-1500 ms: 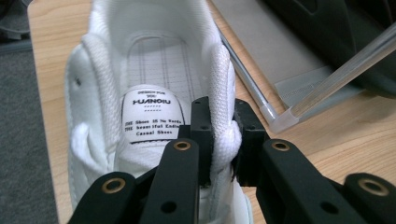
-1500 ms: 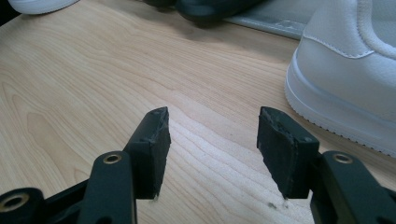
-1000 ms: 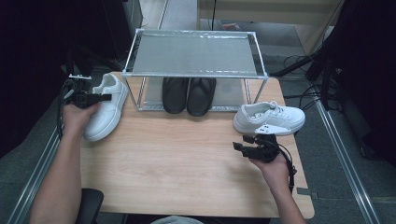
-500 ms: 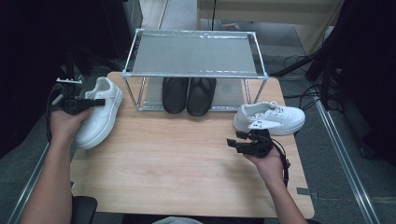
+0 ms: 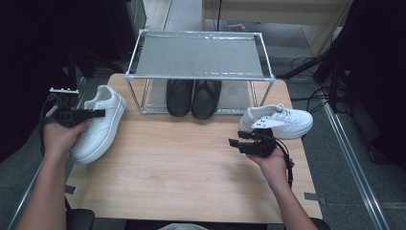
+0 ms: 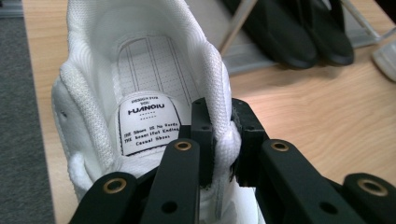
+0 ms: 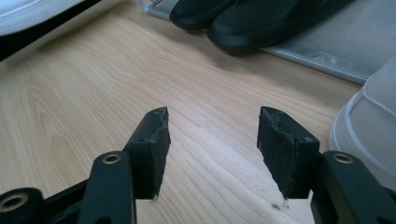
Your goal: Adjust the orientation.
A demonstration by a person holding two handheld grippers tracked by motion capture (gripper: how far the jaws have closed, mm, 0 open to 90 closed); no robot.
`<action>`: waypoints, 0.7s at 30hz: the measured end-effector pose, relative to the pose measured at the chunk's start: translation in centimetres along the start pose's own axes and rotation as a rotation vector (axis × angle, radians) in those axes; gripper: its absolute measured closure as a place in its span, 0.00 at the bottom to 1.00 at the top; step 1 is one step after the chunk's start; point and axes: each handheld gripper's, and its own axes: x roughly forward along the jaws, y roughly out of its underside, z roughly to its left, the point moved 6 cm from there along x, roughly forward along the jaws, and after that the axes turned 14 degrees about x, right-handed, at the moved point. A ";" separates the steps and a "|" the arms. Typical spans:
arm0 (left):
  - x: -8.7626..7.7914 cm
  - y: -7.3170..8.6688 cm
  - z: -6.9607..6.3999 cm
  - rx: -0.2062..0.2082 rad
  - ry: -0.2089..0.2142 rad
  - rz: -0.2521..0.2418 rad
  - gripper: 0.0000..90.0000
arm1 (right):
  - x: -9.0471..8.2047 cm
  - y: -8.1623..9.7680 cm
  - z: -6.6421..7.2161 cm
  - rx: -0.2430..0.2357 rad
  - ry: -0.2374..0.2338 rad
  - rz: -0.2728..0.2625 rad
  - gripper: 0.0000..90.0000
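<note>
The white sneaker (image 5: pixel 98 123) has smooth sides, a woven padded collar and a printed label inside. It lies at the left edge of the wooden table (image 5: pixel 182 163). The left gripper (image 6: pixel 222 140) is clenched on the collar at the heel. The right gripper (image 7: pixel 212 149) stands wide open and empty over the table, just beside the second white sneaker (image 5: pixel 280 120).
</note>
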 end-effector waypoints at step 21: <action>-0.3 2.2 -6.1 0.057 0.061 0.041 0.91 | 0.9 -0.9 0.1 -0.025 -0.002 0.005 0.50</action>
